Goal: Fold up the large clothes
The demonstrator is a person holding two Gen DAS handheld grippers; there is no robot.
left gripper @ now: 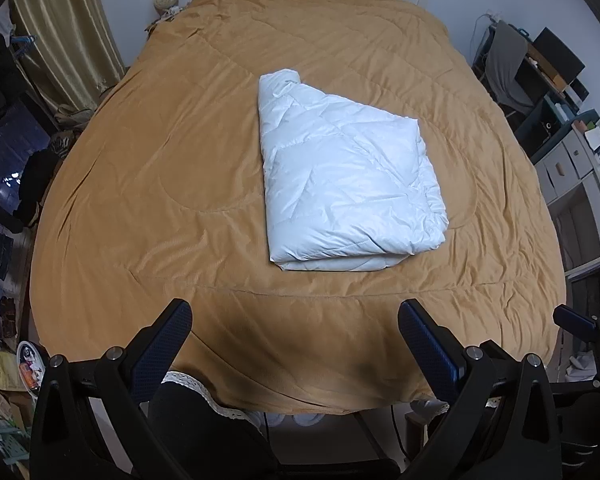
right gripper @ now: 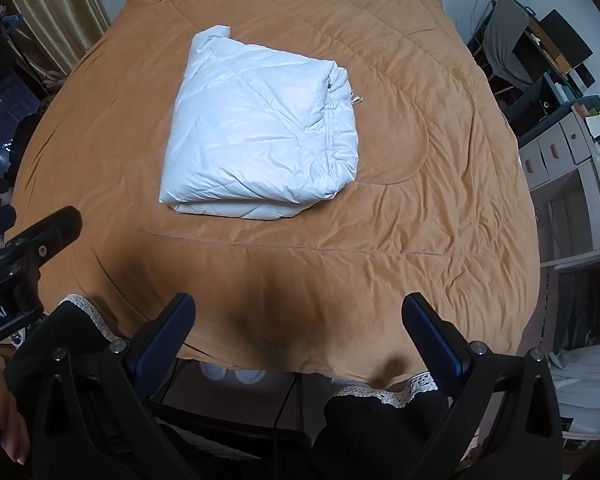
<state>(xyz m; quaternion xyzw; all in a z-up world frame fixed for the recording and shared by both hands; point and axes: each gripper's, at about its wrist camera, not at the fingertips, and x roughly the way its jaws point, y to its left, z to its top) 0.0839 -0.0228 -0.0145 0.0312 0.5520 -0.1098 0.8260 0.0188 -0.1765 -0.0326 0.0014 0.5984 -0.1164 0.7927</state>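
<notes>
Lying beyond both grippers: folded garment [left gripper: 348, 184]

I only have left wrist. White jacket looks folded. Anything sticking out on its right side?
Observer: Yes. In the right wrist view a small tag pokes out past the right edge of the jacket, lying on the tan bedspread.
Operator: Right gripper holding anything?
Observer: No. Right gripper has its jaws apart and empty, at the near edge of the bed.
Operator: What's past the right gripper, low right?
Observer: A pale bundle of cloth beside the bed.
</notes>
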